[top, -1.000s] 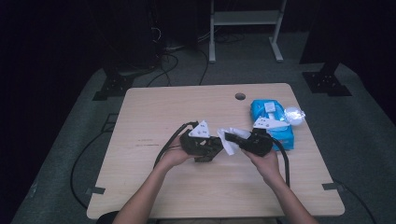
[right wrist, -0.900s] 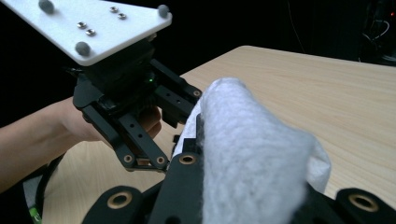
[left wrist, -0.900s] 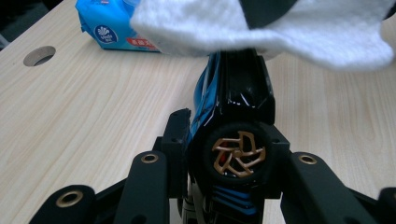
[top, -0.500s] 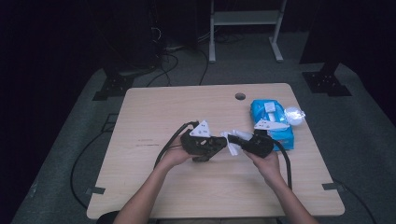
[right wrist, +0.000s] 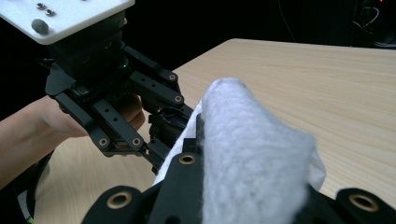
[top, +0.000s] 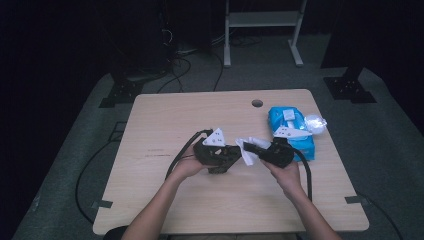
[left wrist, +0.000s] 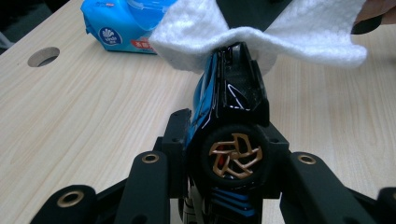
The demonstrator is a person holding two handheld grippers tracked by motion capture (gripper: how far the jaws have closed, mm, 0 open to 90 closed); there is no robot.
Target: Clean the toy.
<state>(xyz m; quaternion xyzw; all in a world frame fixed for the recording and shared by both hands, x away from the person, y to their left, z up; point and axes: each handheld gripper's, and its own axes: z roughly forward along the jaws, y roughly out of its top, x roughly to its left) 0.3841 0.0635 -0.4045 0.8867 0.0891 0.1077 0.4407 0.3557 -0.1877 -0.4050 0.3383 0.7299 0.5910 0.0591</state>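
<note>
Two tongs: left tongs [left wrist: 224, 154] gripping one toy car [left wrist: 231, 121], right tongs [right wrist: 243, 196] one wipe [right wrist: 252, 158]

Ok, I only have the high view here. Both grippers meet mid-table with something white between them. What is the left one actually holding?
Observer: The left gripper is shut on a black and blue toy car; the left gripper view shows a bronze-spoked wheel facing the camera.
Operator: And the white thing?
Observer: A white wipe, clamped in the right gripper. In the right gripper view it bulges up thick between the jaws.
Operator: Is the wipe on the car?
Observer: Yes. In the left gripper view the wipe drapes over the car's far end.
Operator: Where did it come from?
Observer: Probably the blue wipes pack; its flap looks raised in the left gripper view.
</note>
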